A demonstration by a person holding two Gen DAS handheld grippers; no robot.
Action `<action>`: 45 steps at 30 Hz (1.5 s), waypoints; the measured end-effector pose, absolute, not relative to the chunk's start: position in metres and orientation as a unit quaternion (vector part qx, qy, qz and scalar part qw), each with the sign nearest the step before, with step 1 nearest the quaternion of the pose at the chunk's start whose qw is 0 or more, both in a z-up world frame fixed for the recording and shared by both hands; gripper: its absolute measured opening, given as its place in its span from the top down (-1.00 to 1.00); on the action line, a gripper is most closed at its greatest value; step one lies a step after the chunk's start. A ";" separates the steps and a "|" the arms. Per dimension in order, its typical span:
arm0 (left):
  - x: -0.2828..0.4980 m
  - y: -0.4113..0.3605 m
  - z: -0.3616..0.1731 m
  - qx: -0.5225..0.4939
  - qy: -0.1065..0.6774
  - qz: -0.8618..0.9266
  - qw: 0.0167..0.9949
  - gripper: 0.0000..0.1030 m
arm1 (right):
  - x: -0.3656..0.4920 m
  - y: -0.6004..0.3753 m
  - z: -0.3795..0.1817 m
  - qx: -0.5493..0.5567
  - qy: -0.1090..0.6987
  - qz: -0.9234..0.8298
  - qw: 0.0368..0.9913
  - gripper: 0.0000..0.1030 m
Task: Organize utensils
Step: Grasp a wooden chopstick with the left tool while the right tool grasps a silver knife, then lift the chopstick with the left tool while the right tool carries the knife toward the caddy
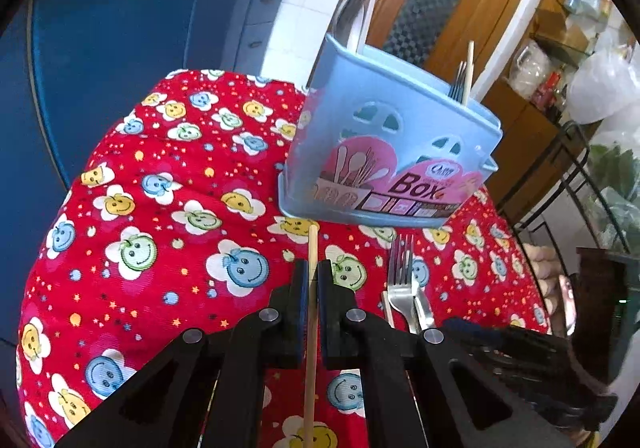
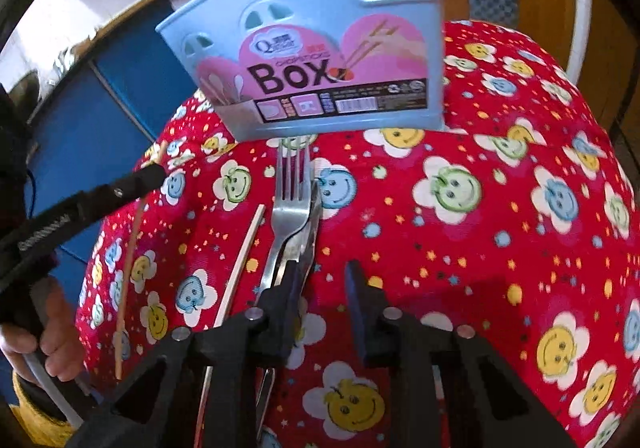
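My left tool (image 1: 313, 280) pinches a chopstick (image 1: 311, 328); my right tool (image 2: 323, 280) stands spread, nothing between, beside the fork (image 2: 292, 199) at 6 o'clock of the blue box (image 2: 304, 47).

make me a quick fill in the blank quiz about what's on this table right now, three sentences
1. The left gripper is shut on a wooden ____.
2. The blue utensil box stands on a ____ tablecloth with smiley faces.
3. The fork lies on the cloth with its tines pointing toward the ____.

Missing words: chopstick; red; box
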State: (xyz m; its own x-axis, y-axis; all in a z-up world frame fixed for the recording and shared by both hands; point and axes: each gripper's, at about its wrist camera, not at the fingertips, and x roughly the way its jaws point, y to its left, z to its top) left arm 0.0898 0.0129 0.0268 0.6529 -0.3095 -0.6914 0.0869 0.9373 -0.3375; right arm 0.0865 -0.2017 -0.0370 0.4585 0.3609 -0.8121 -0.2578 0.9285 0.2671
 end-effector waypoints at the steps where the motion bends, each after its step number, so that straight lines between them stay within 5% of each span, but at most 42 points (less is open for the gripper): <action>1: 0.089 0.014 0.027 -0.140 0.399 -0.112 0.899 0.92 | 0.089 -0.200 -0.037 0.048 0.492 0.184 0.849 0.57; 7: 0.085 0.018 0.032 -0.151 0.387 -0.126 0.901 0.92 | 0.107 -0.193 -0.035 0.036 0.523 0.209 0.825 0.58; 10: 0.083 0.020 0.034 -0.158 0.380 -0.132 0.902 0.92 | 0.113 -0.188 -0.034 0.025 0.532 0.213 0.819 0.80; 17: 0.079 0.023 0.044 -0.166 0.354 -0.142 0.909 0.92 | 0.110 -0.181 -0.017 0.001 0.511 0.187 0.839 0.92; 24: 0.077 0.019 0.054 -0.174 0.337 -0.152 0.913 0.92 | 0.100 -0.206 -0.003 0.004 0.481 0.157 0.863 0.93; 39: 0.073 0.012 0.062 -0.166 0.341 -0.158 0.912 0.92 | 0.125 -0.213 -0.034 0.015 0.559 0.168 0.812 0.86; 45: 0.074 0.007 0.069 -0.155 0.338 -0.163 0.914 0.92 | 0.111 -0.226 -0.010 0.027 0.520 0.168 0.837 0.93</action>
State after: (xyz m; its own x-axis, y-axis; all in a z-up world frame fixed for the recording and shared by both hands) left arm 0.0744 0.0065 0.0688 0.7185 -0.4019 -0.5677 0.1928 0.8993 -0.3925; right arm 0.1113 -0.2259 -0.0104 0.4028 0.3088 -0.8616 -0.2530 0.9423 0.2194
